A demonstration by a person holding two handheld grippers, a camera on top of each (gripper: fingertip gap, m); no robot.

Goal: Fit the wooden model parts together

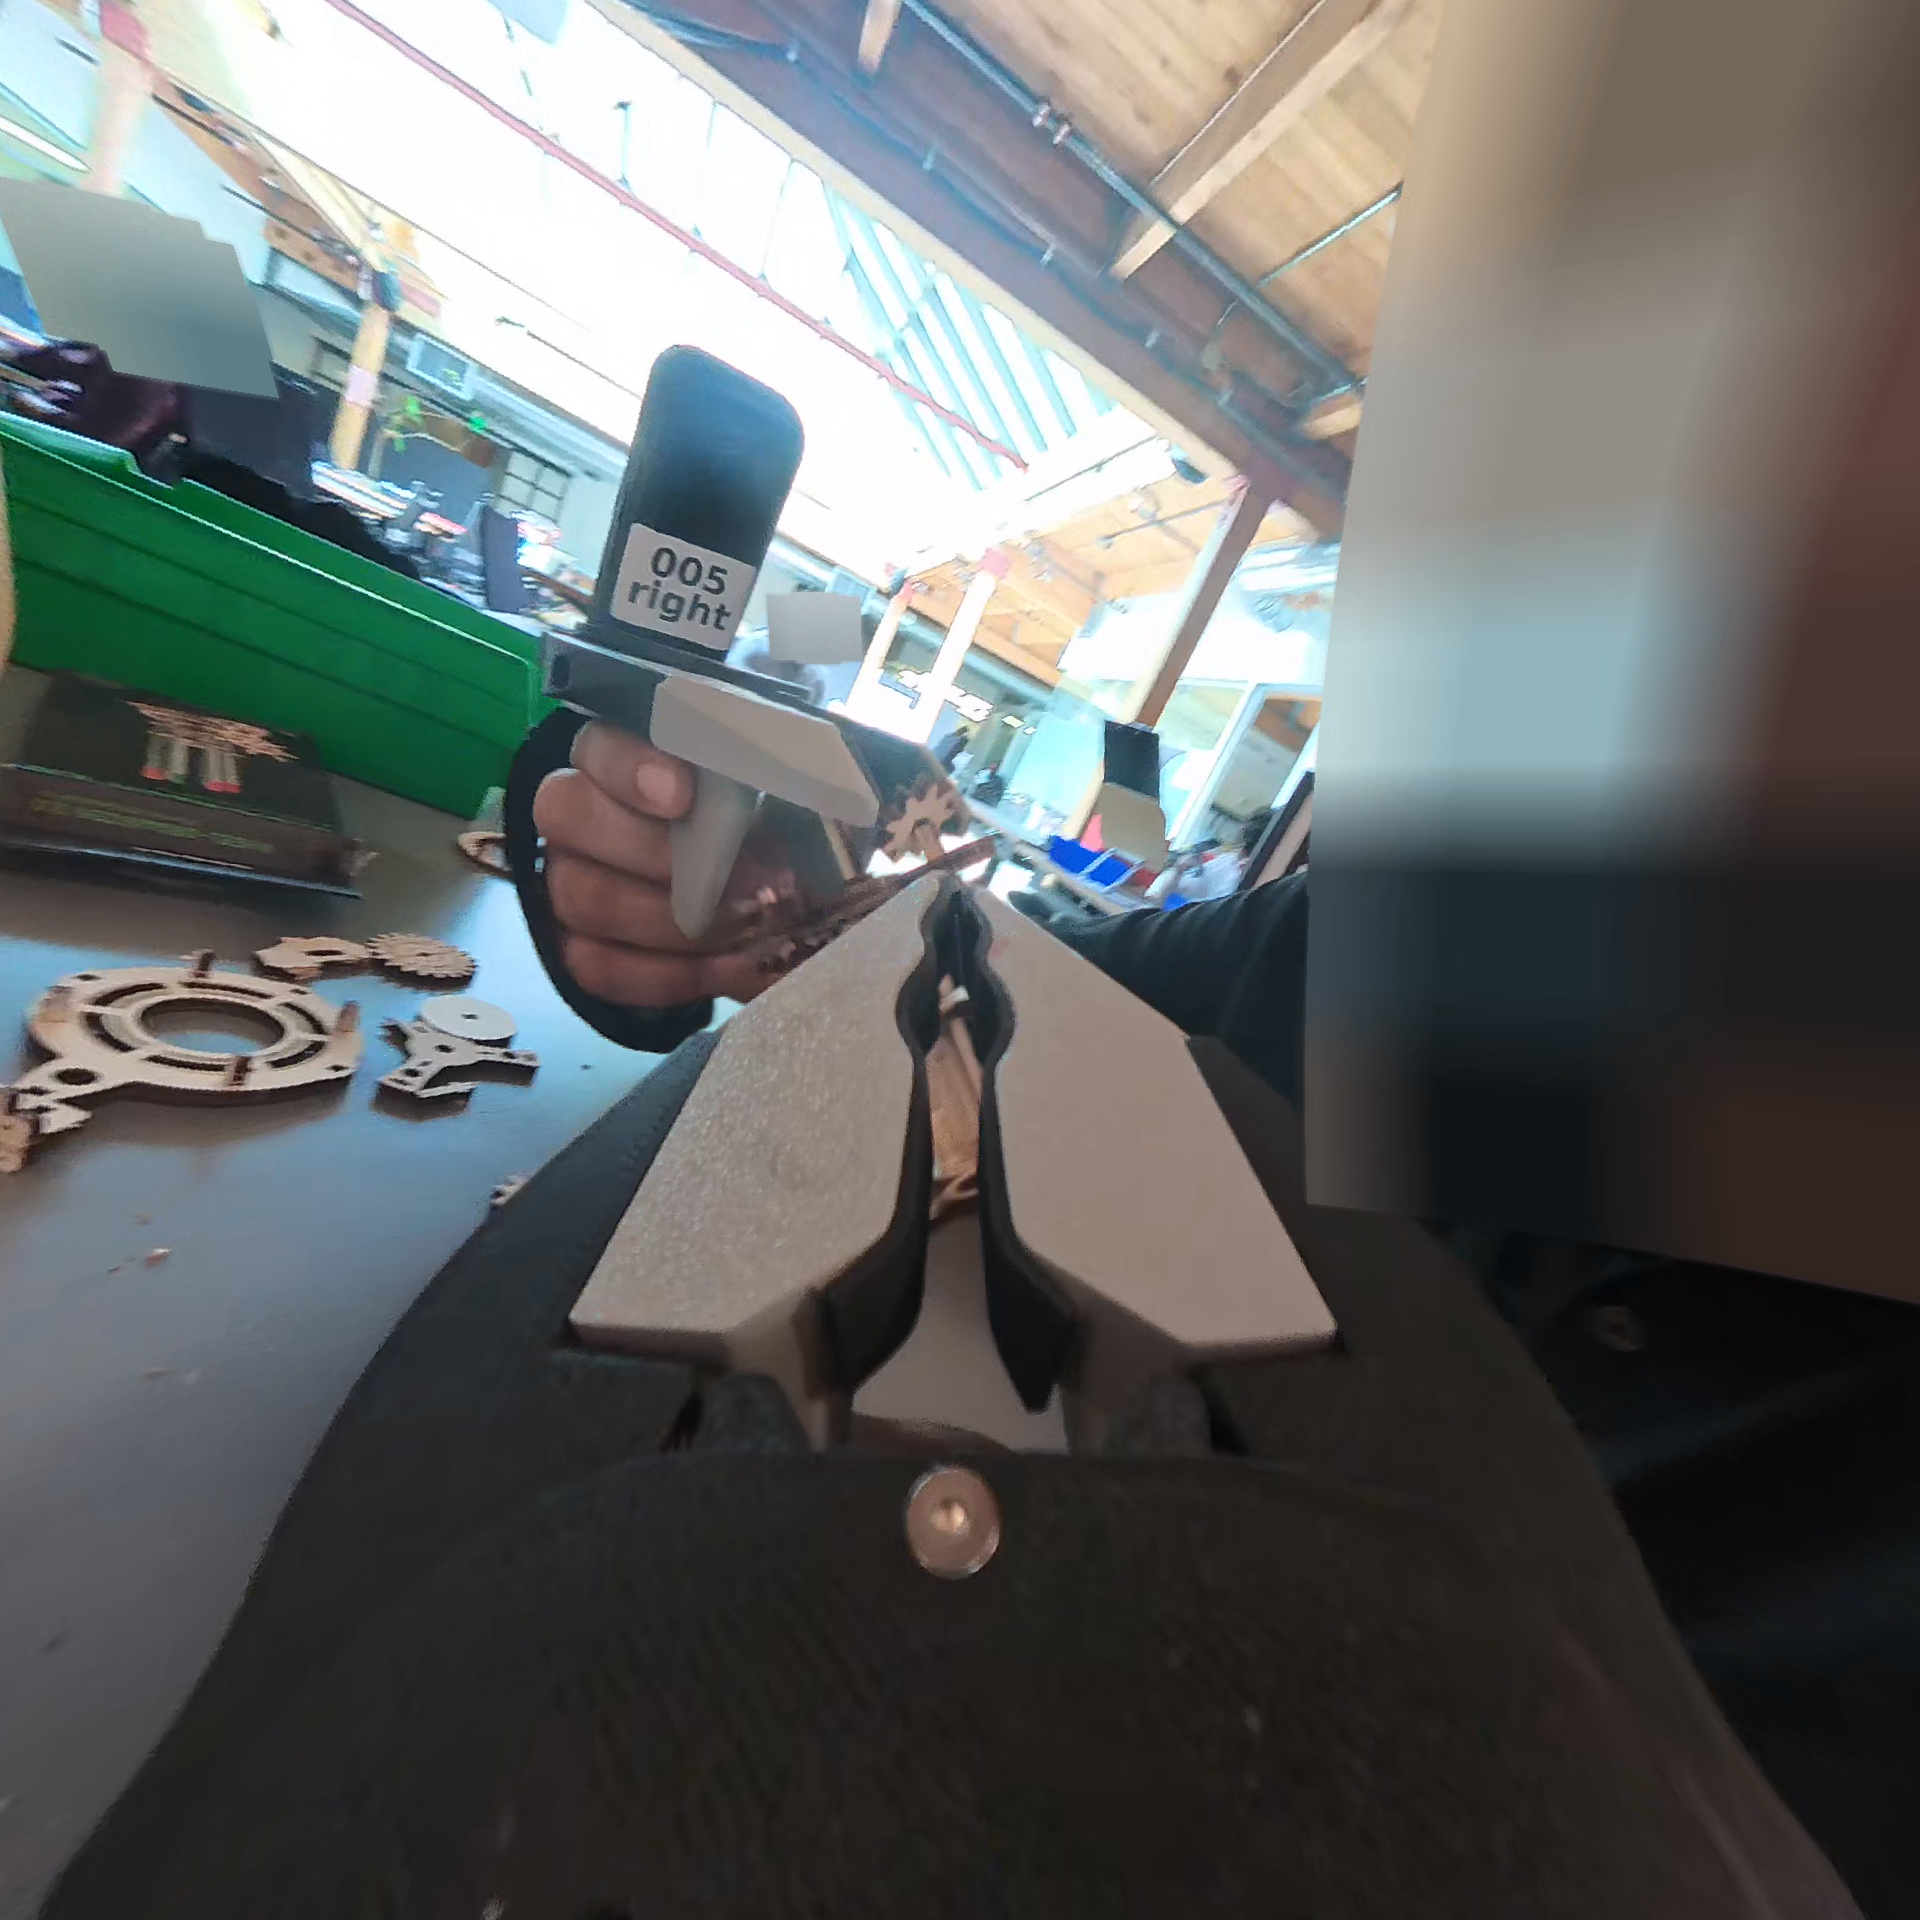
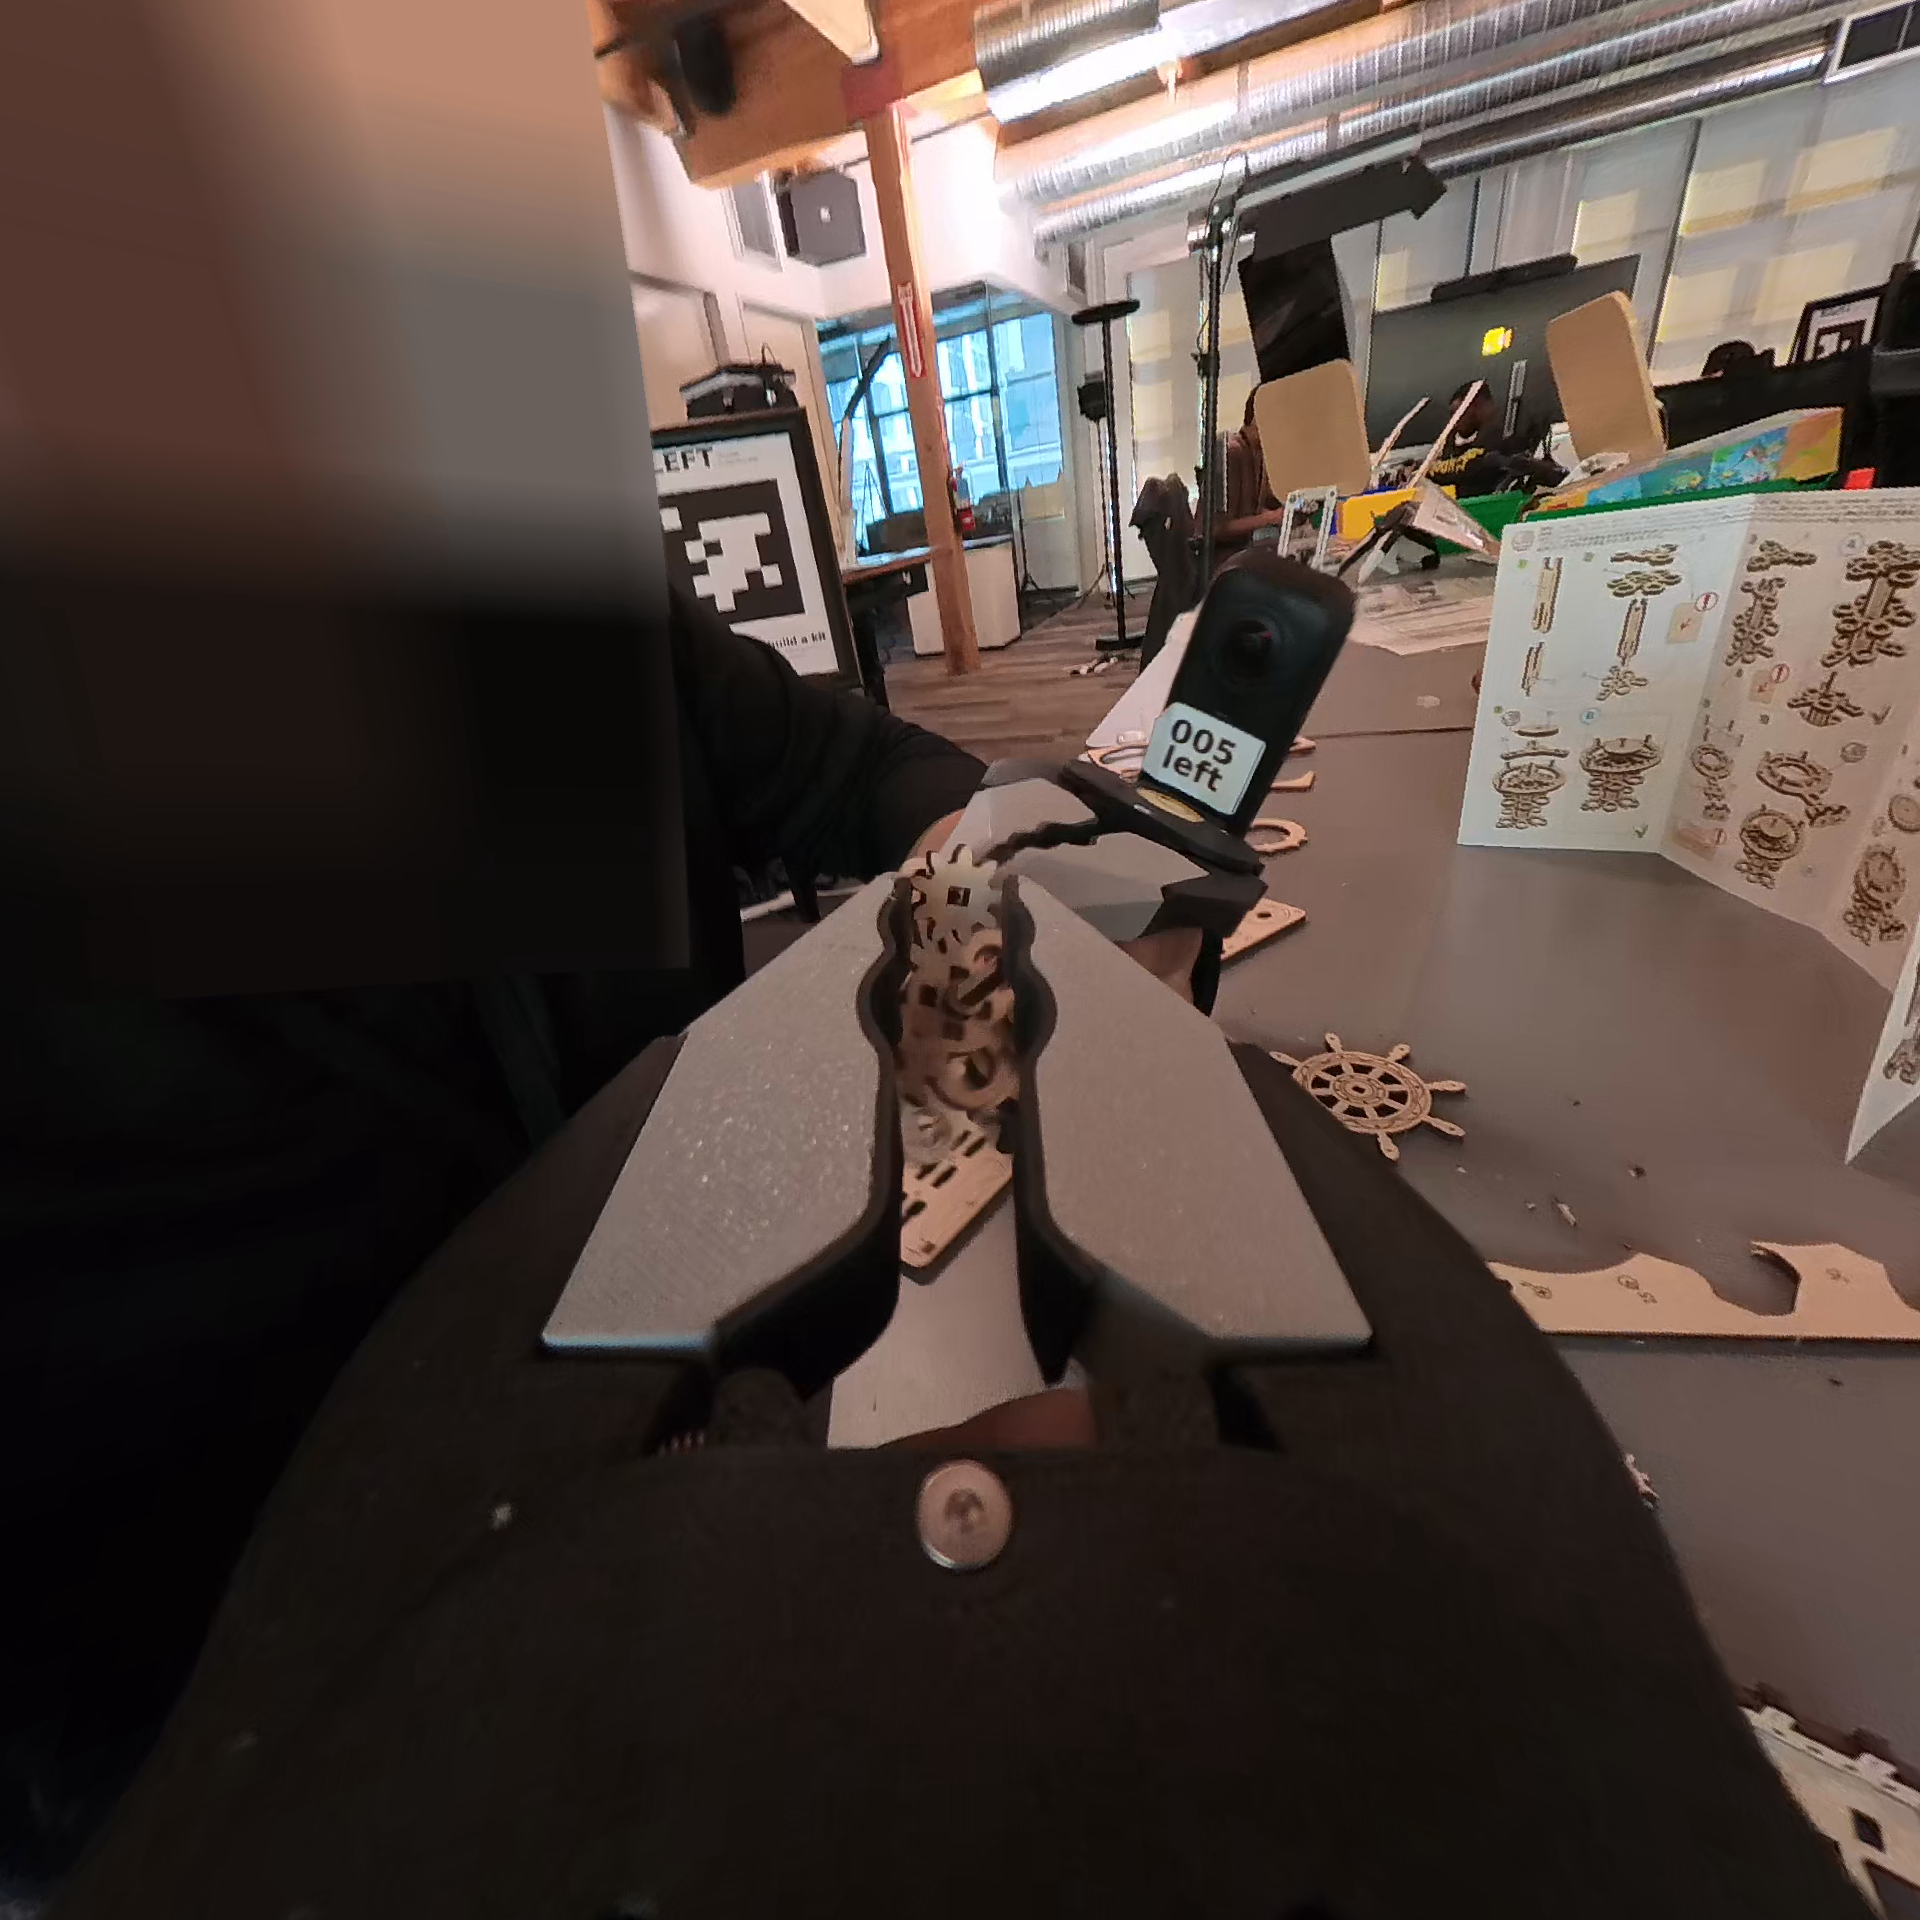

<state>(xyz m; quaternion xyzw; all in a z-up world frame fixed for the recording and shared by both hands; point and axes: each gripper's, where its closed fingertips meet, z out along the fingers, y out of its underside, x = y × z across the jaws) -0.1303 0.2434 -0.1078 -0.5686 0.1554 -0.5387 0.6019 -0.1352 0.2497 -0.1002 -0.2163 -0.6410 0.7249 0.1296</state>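
In the right wrist view, my right gripper (image 2: 956, 888) is shut on a wooden gear assembly (image 2: 956, 1029), a flat slotted plate with several small gears, held above the table. In the left wrist view, my left gripper (image 1: 956, 899) is shut on a thin wooden part (image 1: 958, 1112) that is mostly hidden between the pads. The two grippers meet tip to tip. The right gripper (image 1: 868, 805) and its gear assembly (image 1: 920, 826) show just beyond my left fingertips. The left gripper (image 2: 1003, 831) shows right behind the gears.
On the dark table (image 1: 260, 1299) lie a ring-shaped wooden part (image 1: 197, 1034), small gears (image 1: 416, 956), a bracket with a disc (image 1: 462, 1039), a dark box (image 1: 166, 769) and a green bin (image 1: 260, 613). A wooden ship wheel (image 2: 1366, 1086), a cut-out sheet (image 2: 1714, 1294) and a folded instruction sheet (image 2: 1704, 707) are on the right. Only a small space, under 4 cm, lies between the two pairs of fingers.
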